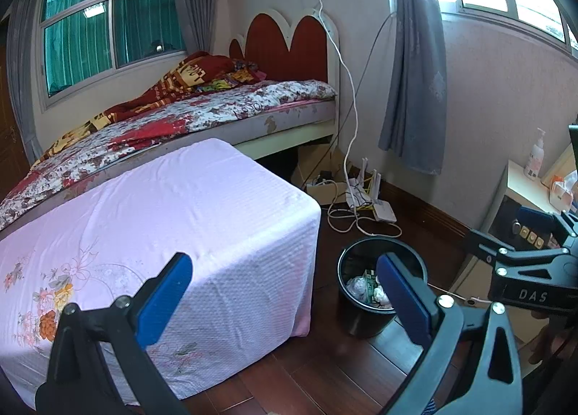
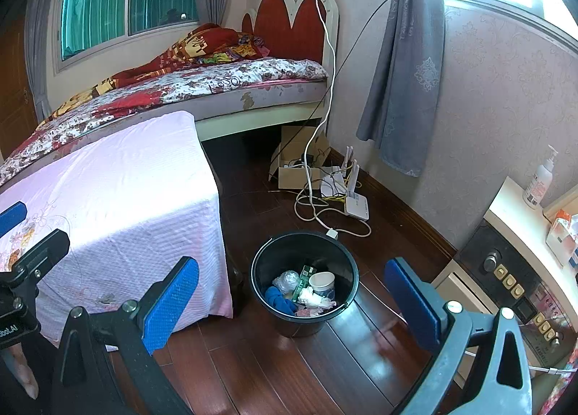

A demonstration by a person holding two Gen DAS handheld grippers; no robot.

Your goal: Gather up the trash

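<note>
A black trash bin [image 2: 274, 306] stands on the wood floor beside the pink-covered table. It holds a paper cup [image 2: 322, 282], a blue cloth [image 2: 278, 299], crumpled tissue [image 2: 310, 297], a clear plastic wad and a green packet. The bin also shows in the left wrist view [image 1: 357, 317], partly hidden by my finger. My right gripper [image 2: 290, 297] is open and empty, above and in front of the bin. My left gripper [image 1: 285, 294] is open and empty, over the table's corner and the bin's left side.
A table under a pink floral cloth [image 1: 162, 219] stands left of the bin. A bed [image 1: 216, 107] lies behind it. Cables, a router [image 2: 356, 207] and a cardboard box [image 2: 296, 172] lie by the wall. A cabinet with a safe [image 2: 505, 281] stands at the right.
</note>
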